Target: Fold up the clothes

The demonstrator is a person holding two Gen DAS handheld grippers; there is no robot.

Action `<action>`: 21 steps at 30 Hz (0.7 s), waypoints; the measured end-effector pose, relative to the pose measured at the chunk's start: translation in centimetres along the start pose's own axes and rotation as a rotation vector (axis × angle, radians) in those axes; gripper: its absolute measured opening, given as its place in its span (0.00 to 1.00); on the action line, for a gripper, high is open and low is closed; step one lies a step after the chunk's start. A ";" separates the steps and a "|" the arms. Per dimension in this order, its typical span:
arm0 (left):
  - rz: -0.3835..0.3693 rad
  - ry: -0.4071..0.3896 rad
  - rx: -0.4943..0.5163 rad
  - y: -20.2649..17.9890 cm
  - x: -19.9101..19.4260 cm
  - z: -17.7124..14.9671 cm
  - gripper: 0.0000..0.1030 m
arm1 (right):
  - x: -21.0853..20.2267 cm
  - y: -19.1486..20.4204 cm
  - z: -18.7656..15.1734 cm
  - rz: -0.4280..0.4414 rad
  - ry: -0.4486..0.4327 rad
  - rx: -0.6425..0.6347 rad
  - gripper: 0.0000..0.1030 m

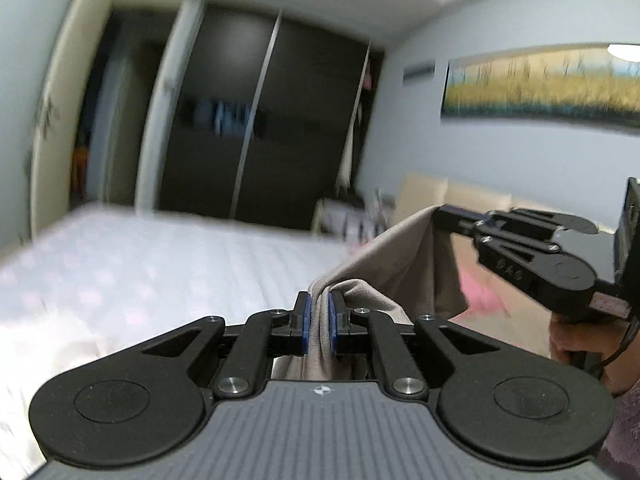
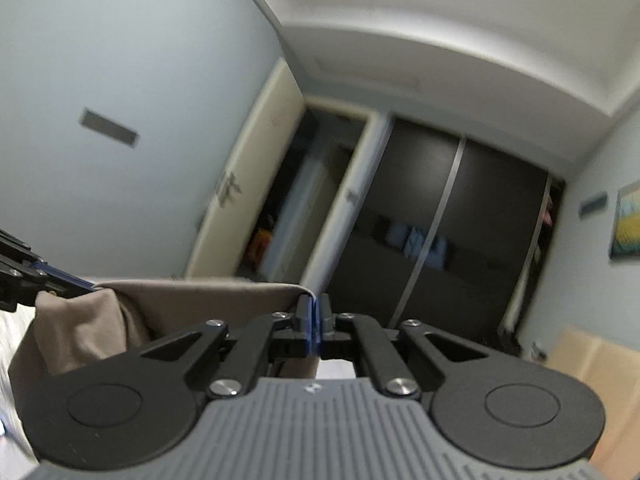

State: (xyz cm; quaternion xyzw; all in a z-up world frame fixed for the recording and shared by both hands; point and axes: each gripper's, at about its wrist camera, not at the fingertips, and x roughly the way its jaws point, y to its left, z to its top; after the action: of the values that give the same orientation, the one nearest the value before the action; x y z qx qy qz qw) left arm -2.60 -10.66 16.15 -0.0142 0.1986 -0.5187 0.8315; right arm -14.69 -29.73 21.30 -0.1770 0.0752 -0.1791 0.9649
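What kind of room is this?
Most likely a bedroom. There is a bed with a pale cover, a big dark wardrobe with sliding doors, and a painting on the wall. Both grippers hold up a beige cloth above the bed.

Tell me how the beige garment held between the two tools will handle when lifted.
The beige garment is probably floppy: it sags and bunches between the left tool and right tool. It is likely light, since it hangs from two thin pinches. Its smooth surface might slip.
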 end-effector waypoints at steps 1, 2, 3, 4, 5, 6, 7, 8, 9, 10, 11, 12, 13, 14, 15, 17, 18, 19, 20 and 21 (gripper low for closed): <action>-0.002 0.048 -0.003 0.0 1.1 -0.9 0.07 | 0.0 -0.5 -1.3 -0.004 0.037 0.009 0.03; 0.008 0.101 -0.002 0.2 2.3 -2.0 0.07 | 0.3 -0.6 -3.0 0.003 0.084 0.021 0.03; 0.022 0.150 0.002 0.4 3.4 -3.1 0.07 | 0.7 -0.6 -4.8 0.012 0.131 0.032 0.03; 0.038 0.198 0.008 0.5 4.4 -4.3 0.07 | 1.0 -0.6 -6.6 0.015 0.175 0.037 0.03; 0.048 0.242 0.003 1.0 5.2 -5.8 0.07 | 1.3 -0.6 -8.4 0.018 0.219 0.041 0.03; 0.056 0.284 -0.005 1.4 5.9 -7.3 0.07 | 1.7 -0.8 -9.7 0.028 0.255 0.050 0.03; 0.065 0.326 -0.013 1.9 6.6 -8.8 0.07 | 2.1 -1.0 -11.4 0.044 0.301 0.067 0.03; 0.074 0.366 -0.024 2.4 7.4 -10.2 0.07 | 2.4 -1.0 -13.1 0.056 0.346 0.085 0.03; 0.092 0.399 -0.032 3.0 8.0 -11.5 0.07 | 2.7 -1.1 -14.8 0.068 0.391 0.104 0.03; 0.111 0.431 -0.039 3.6 8.6 -12.8 0.08 | 2.9 -1.0 -16.5 0.083 0.426 0.127 0.03; 0.135 0.457 -0.042 4.0 8.7 -14.2 0.08 | 3.1 -0.9 -18.1 0.100 0.460 0.151 0.04; 0.172 0.474 -0.044 4.3 8.9 -14.9 0.08 | 3.4 -0.6 -19.5 0.124 0.488 0.178 0.06; 0.212 0.489 -0.045 4.7 9.1 -15.6 0.11 | 3.8 -0.2 -20.9 0.148 0.514 0.206 0.06; 0.243 0.494 -0.047 5.0 8.7 -15.9 0.18 | 4.3 0.1 -22.0 0.169 0.549 0.235 0.10; 0.273 0.497 -0.049 5.2 8.2 -16.0 0.22 | 4.7 0.9 -22.8 0.197 0.569 0.244 0.13; 0.319 0.492 -0.043 5.3 7.4 -16.2 0.42 | 5.5 2.5 -24.2 0.257 0.603 0.254 0.15; 0.332 0.482 -0.033 5.1 7.1 -16.2 0.45 | 5.7 3.3 -24.6 0.289 0.605 0.238 0.25; 0.346 0.473 -0.023 4.9 6.8 -16.1 0.47 | 5.9 4.2 -24.9 0.321 0.604 0.219 0.31; 0.348 0.466 -0.006 4.5 6.6 -16.0 0.49 | 6.1 5.1 -25.2 0.353 0.602 0.199 0.39; 0.339 0.462 0.014 3.9 6.3 -16.0 0.50 | 6.3 5.6 -25.5 0.391 0.600 0.185 0.39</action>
State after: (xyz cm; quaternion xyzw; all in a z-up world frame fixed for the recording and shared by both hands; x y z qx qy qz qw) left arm -2.35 -11.41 -1.47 0.1435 0.3789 -0.3632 0.8390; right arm -12.38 -35.17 -4.86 -0.0111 0.3707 -0.0413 0.9278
